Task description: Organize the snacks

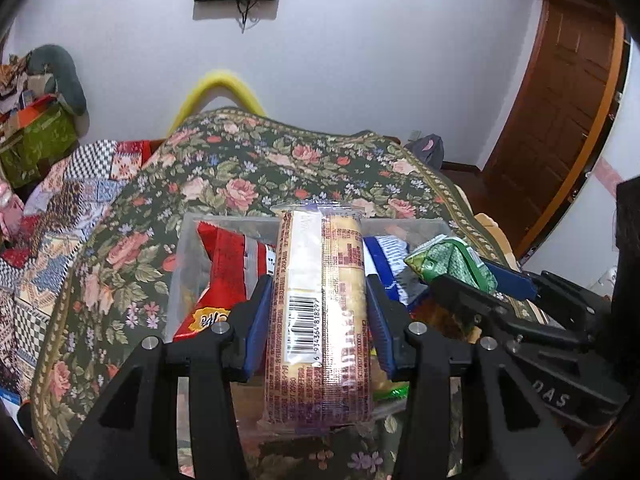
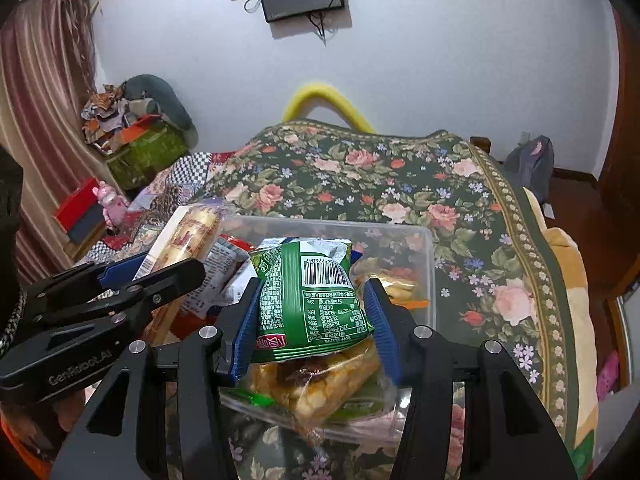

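Note:
My left gripper (image 1: 319, 312) is shut on a long clear-wrapped biscuit pack (image 1: 320, 308) with a barcode, held above a clear plastic box (image 1: 182, 256). The box holds a red snack bag (image 1: 224, 276) and a blue-and-white packet (image 1: 384, 256). My right gripper (image 2: 310, 320) is shut on a green snack bag (image 2: 312, 300), held over the same clear box (image 2: 428, 264). Under it lie a clear pack of golden pastries (image 2: 320, 380) and other snacks. The biscuit pack (image 2: 188, 240) and the left gripper (image 2: 120, 280) show at the left of the right wrist view. The green bag (image 1: 452, 260) shows at the right of the left wrist view.
The box sits on a bed with a dark green floral cover (image 1: 260, 168). A patchwork quilt (image 1: 60, 216) lies at the left. A wooden door (image 1: 560, 120) is at the right, a white wall (image 1: 340, 60) behind. Boxes and clutter (image 2: 136, 136) stand far left.

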{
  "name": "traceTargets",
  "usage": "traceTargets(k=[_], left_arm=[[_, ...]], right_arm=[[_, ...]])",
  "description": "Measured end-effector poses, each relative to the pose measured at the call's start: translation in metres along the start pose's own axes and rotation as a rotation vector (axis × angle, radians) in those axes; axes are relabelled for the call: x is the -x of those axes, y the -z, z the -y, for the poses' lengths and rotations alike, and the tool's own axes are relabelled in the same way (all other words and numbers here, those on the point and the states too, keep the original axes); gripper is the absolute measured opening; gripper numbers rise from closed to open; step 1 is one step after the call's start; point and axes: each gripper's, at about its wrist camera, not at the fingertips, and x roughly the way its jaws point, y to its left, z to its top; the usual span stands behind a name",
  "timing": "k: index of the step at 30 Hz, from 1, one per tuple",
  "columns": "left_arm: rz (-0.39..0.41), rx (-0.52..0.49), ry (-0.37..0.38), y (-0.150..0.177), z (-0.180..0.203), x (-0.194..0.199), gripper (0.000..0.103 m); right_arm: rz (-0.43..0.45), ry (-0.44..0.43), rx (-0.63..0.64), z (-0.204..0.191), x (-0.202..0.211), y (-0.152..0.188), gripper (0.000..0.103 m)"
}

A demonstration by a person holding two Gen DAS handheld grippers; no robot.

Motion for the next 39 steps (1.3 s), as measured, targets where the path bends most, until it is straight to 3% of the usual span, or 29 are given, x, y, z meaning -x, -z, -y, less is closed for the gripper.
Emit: traceTargets(k=[9, 16, 23, 30, 36, 39], left_arm=[[-0.014, 0.007, 0.002, 0.000, -0.003, -0.010, 0.046], [0.024, -0.004, 0.008, 0.001, -0.002, 0.016, 0.047], [0.135, -0.028, 0.005, 0.003, 0.006, 0.081, 0.047], [0.302, -0.069, 0.000, 0.010, 0.026, 0.170, 0.049], [0.408, -0.089, -0.002, 0.028, 0.038, 0.230, 0.063], [0.435, -0.115, -0.003, 0.038, 0.043, 0.249, 0.067]], right_arm=[[-0.010, 0.000, 0.008, -0.003, 0.003, 0.000, 0.051], [0.030, 0.002, 0.030, -0.005, 0.026, -0.002, 0.055], [0.113, -0.008, 0.042, -0.010, 0.073, -0.005, 0.055], [0.243, -0.012, 0.064, -0.023, 0.144, -0.005, 0.056], [0.335, -0.022, 0.073, -0.035, 0.189, 0.006, 0.065], [0.373, -0.015, 0.088, -0.043, 0.205, 0.012, 0.077]])
